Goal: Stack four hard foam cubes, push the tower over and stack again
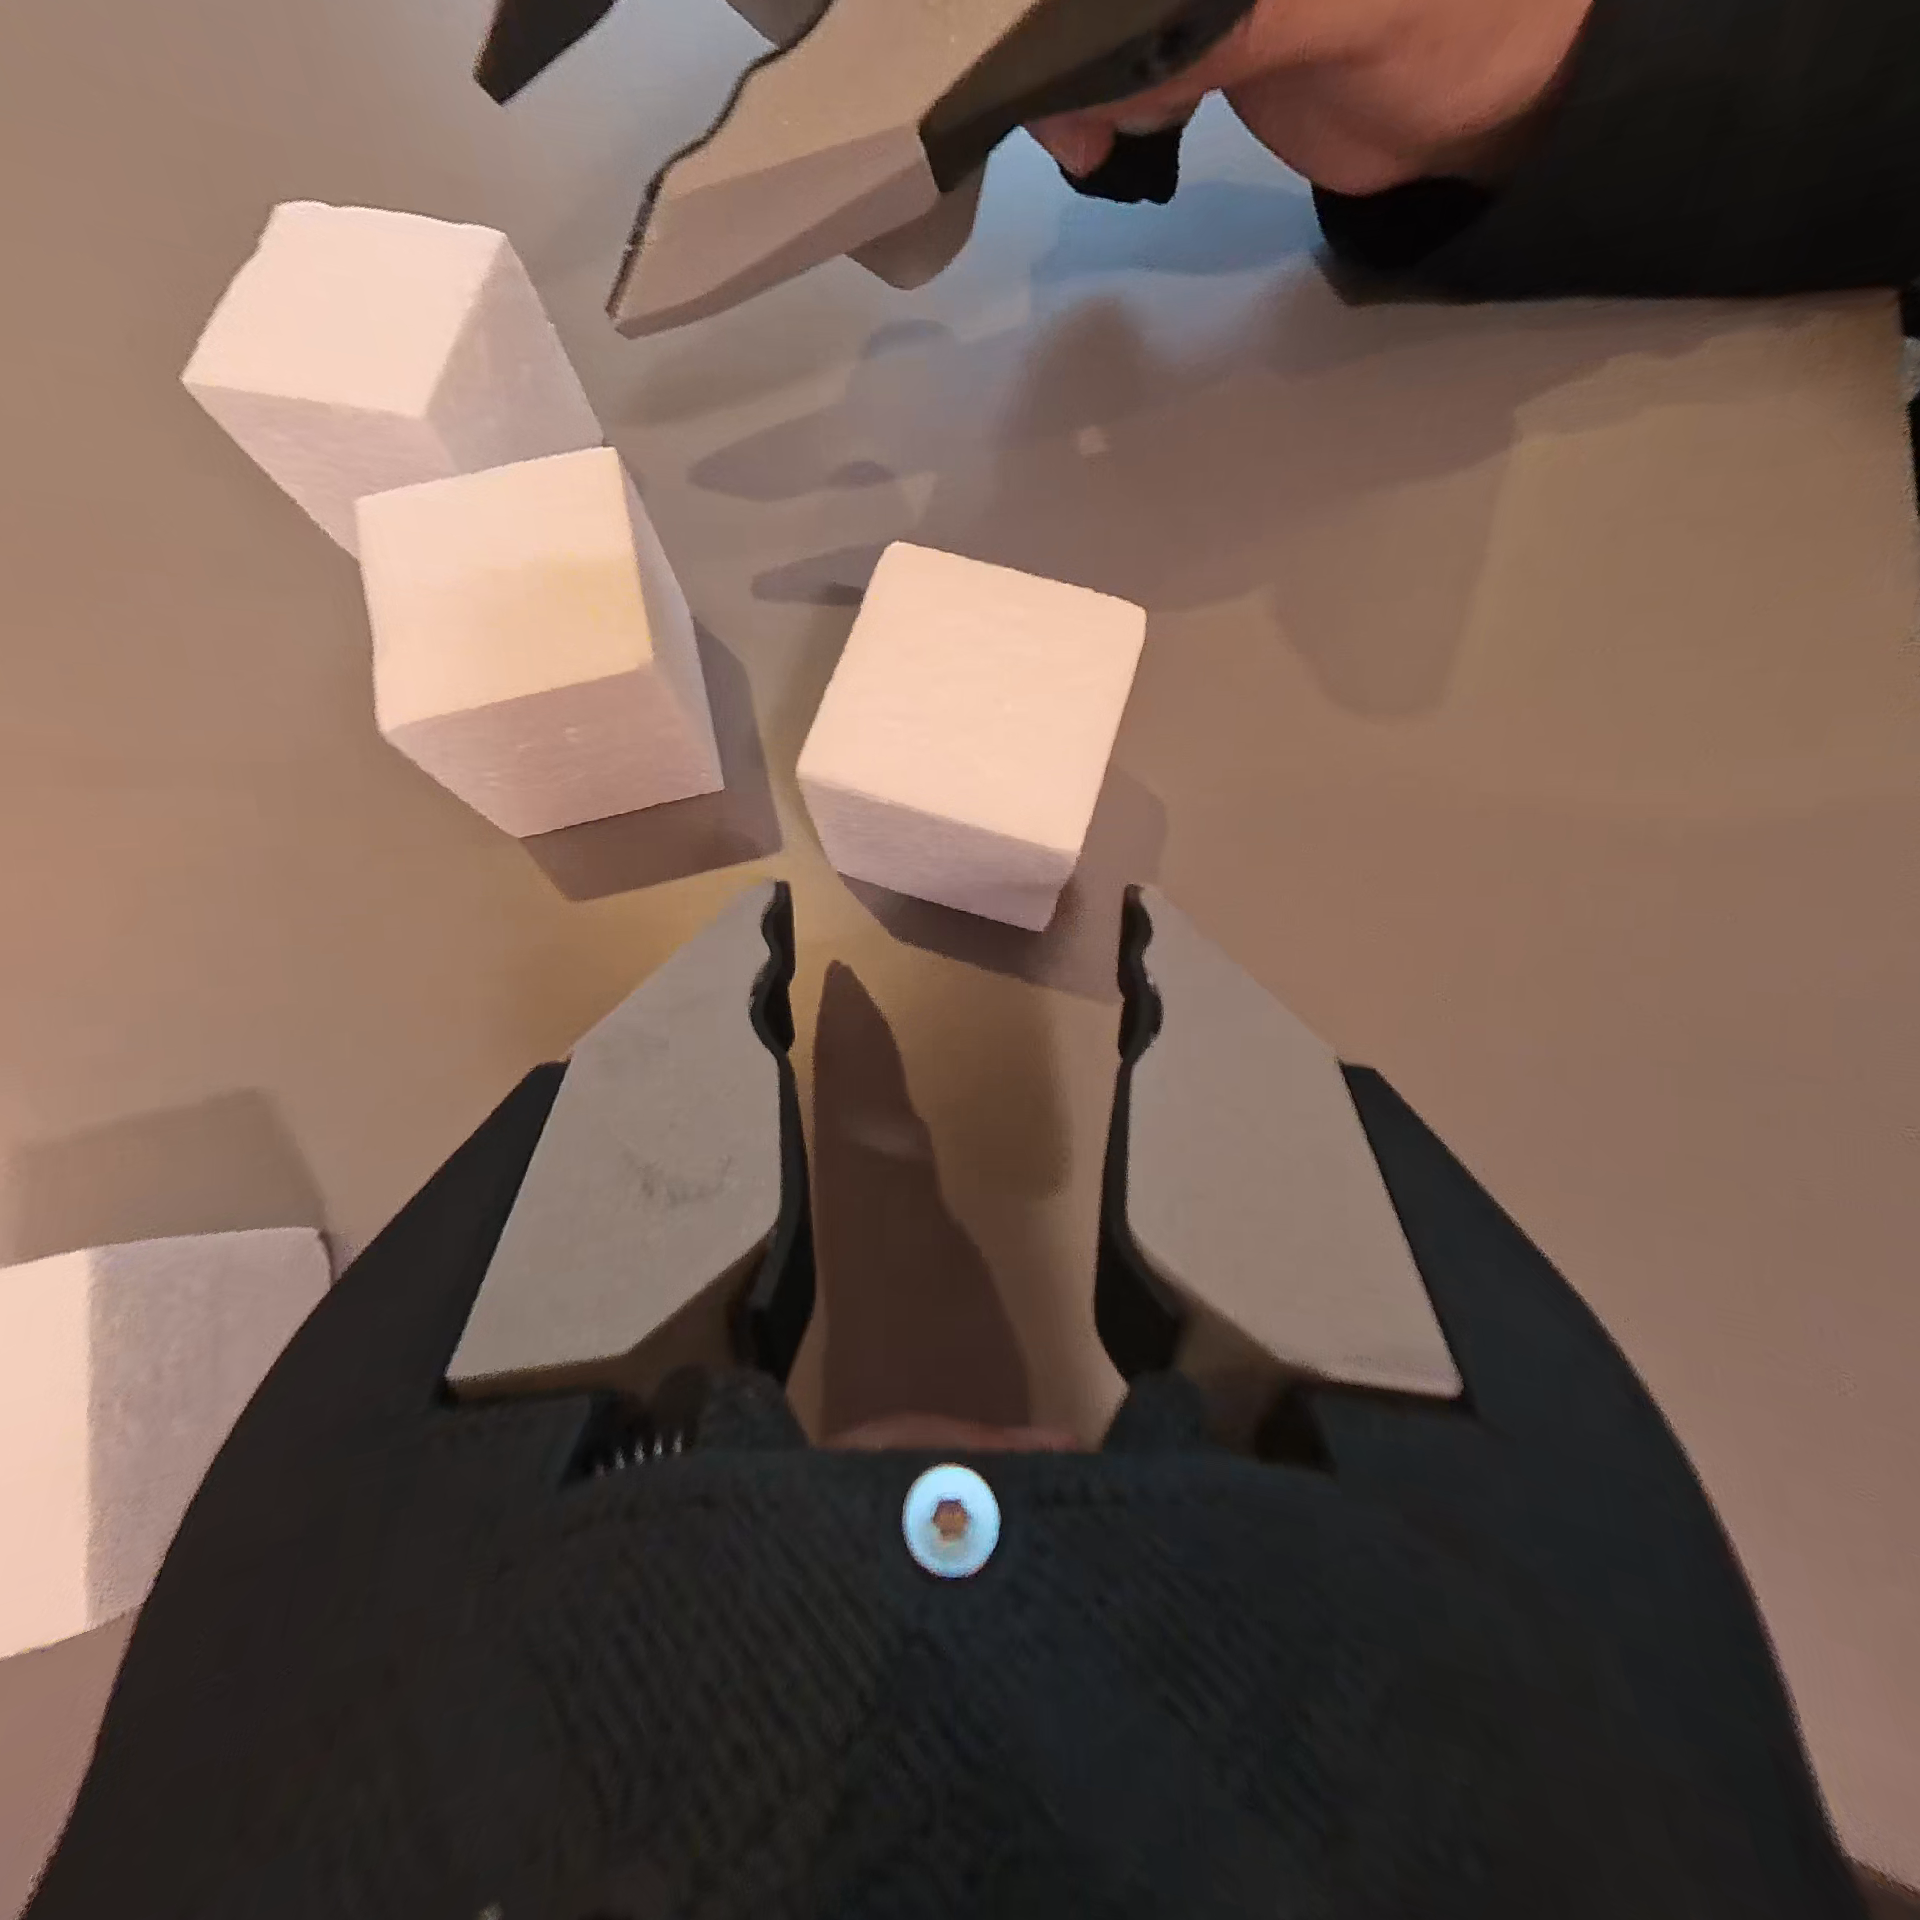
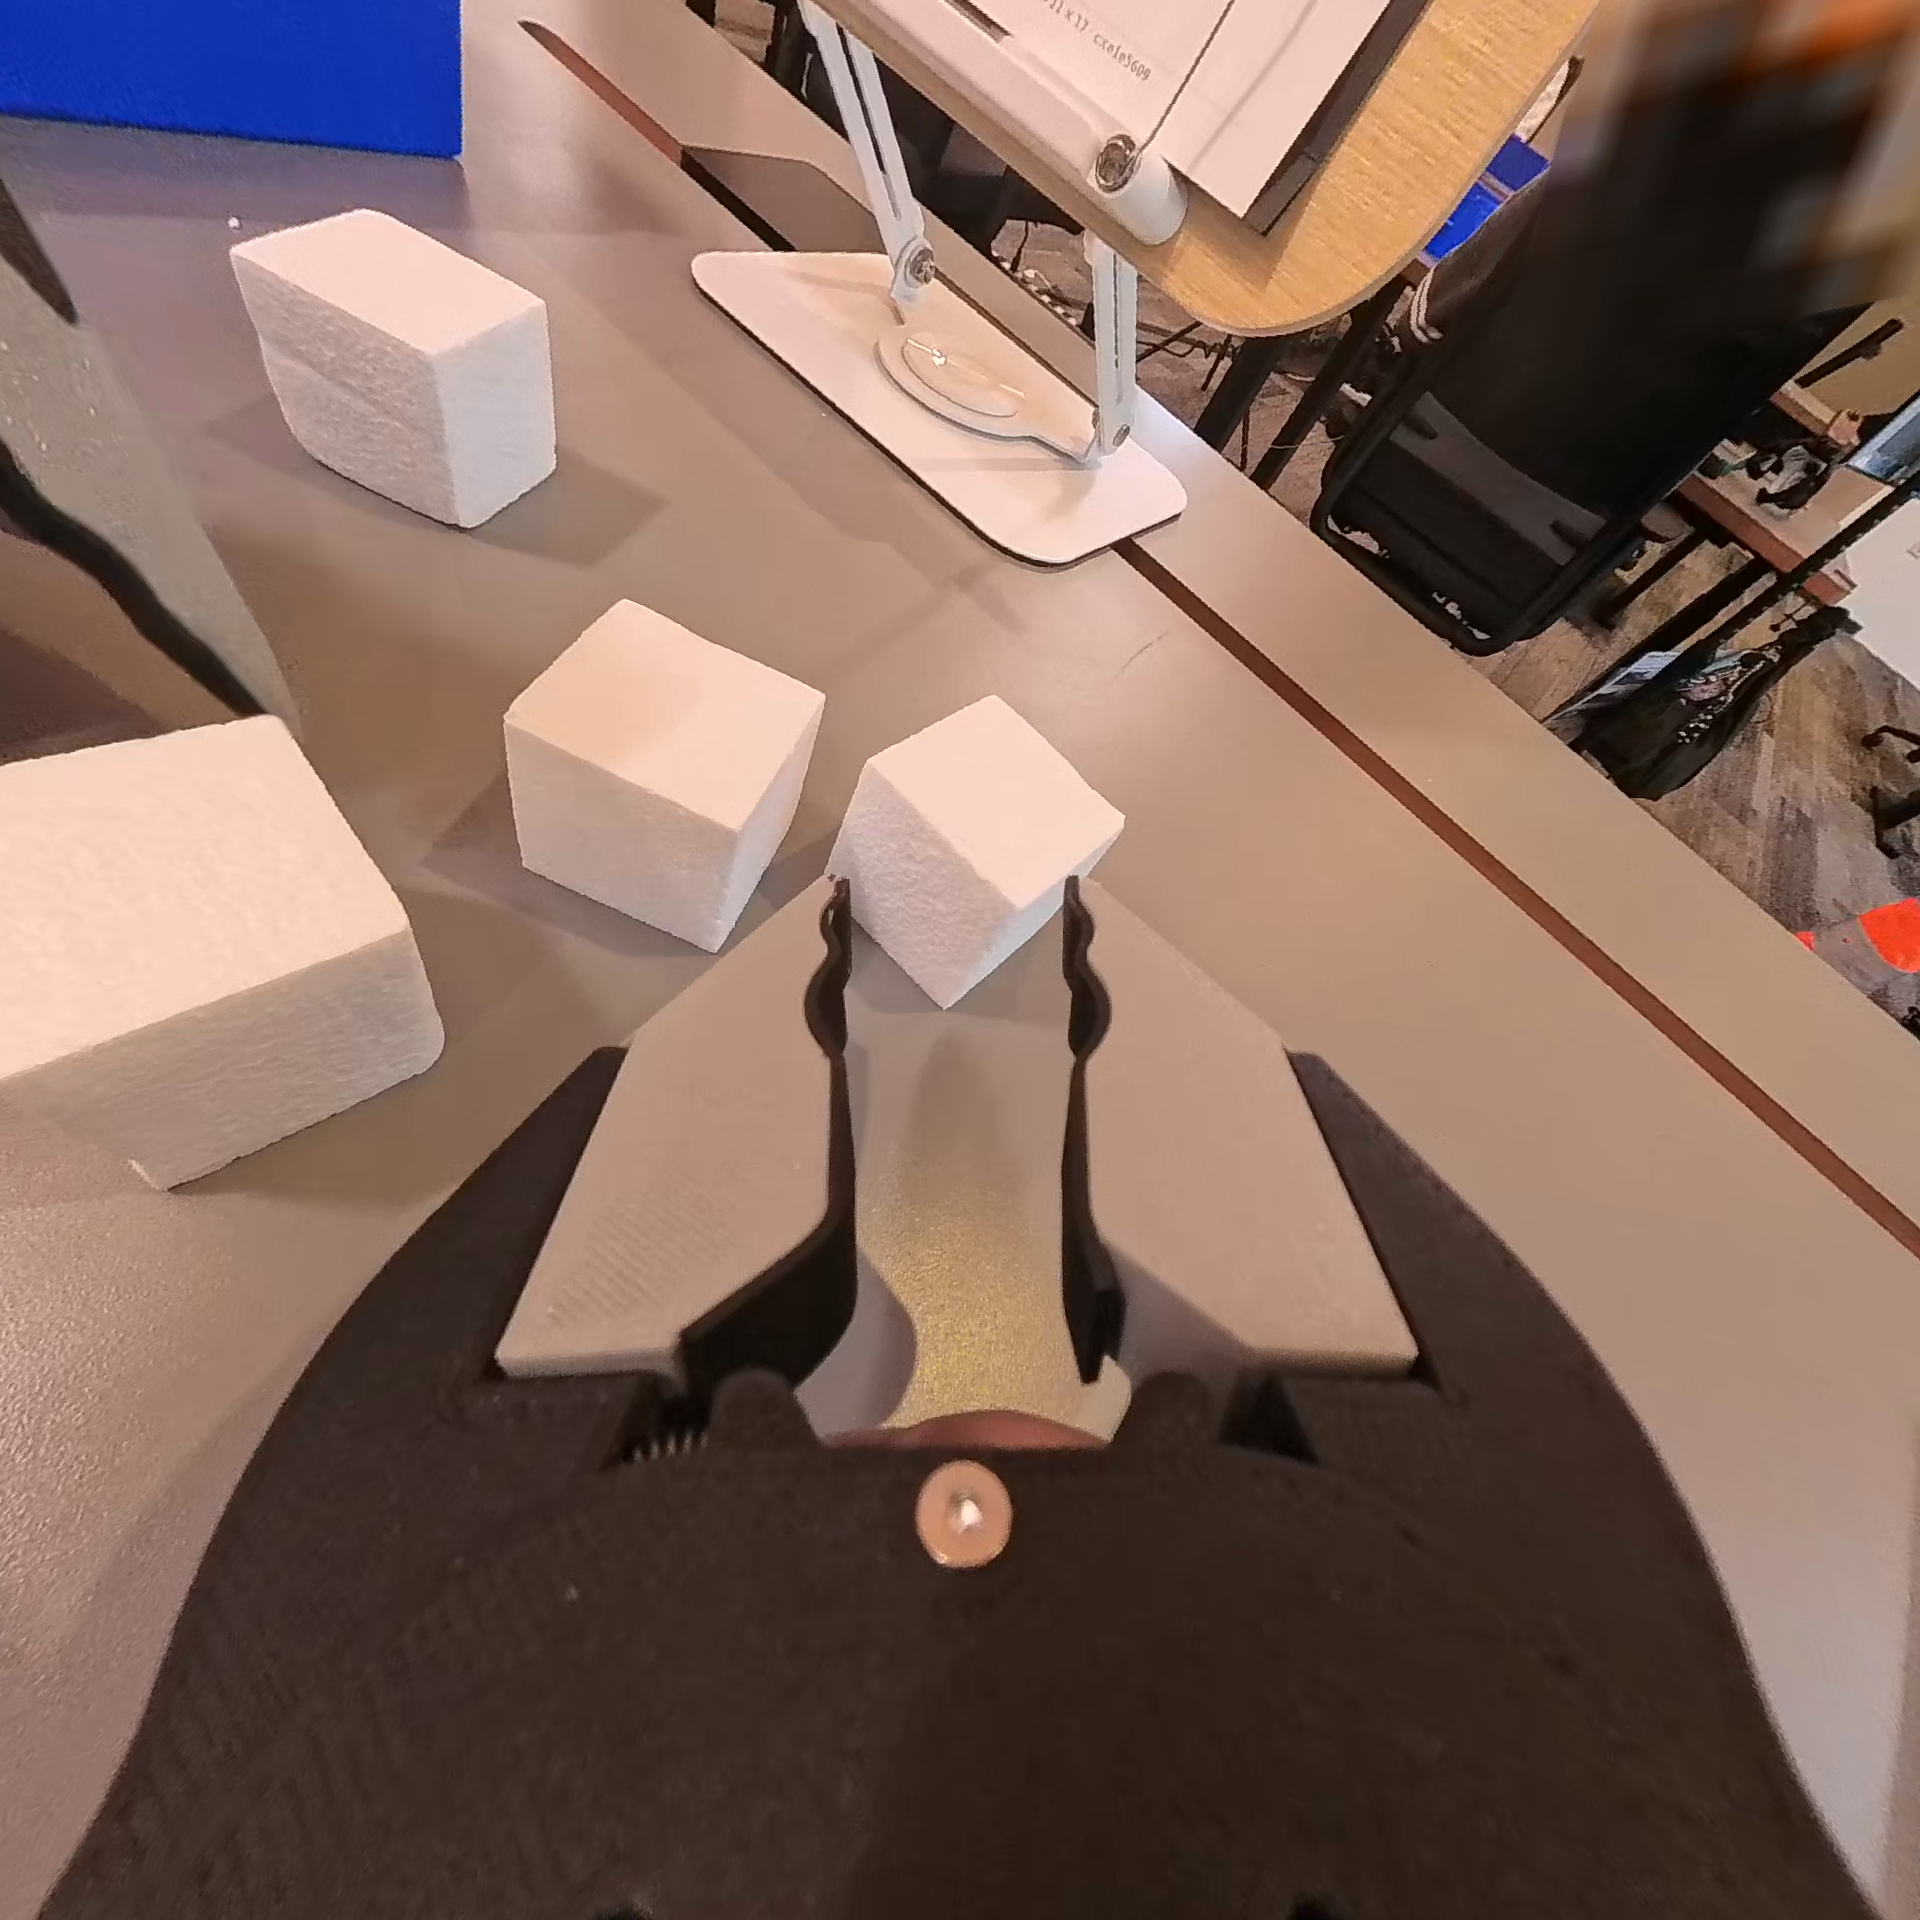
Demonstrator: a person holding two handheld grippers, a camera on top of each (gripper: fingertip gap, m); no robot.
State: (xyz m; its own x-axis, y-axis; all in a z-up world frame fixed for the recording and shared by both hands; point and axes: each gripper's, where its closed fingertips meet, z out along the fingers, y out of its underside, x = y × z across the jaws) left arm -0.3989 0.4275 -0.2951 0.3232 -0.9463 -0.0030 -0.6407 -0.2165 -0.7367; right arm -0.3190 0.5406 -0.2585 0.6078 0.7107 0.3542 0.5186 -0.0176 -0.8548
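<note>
Nearest in the right wrist view, the right gripper shows a black, ribbed printed body with two smooth grey wedge fingers edged in wavy black pads. Its jaws stand apart with nothing clamped; the tips sit at either side of the small cube, a grainy white foam block turned corner-on. Whether the pads touch it I cannot tell. Just left of it sits the middle cube, crisp-edged, apart from the small one. Nearer on the left lies the big near block, with rounded-looking corners and a pebbly face. Farther back left rests the far block. All four lie singly on the matte grey table, none stacked. Beyond stands a white stand with a flat plate base and jointed arms, carrying a wooden board.

In the left wrist view, the left gripper hangs over the table, pointing steeply down, jaws open and empty, just short of a cube. Farther off, a hand in a dark sleeve grips the other tongs, angled downward.
</note>
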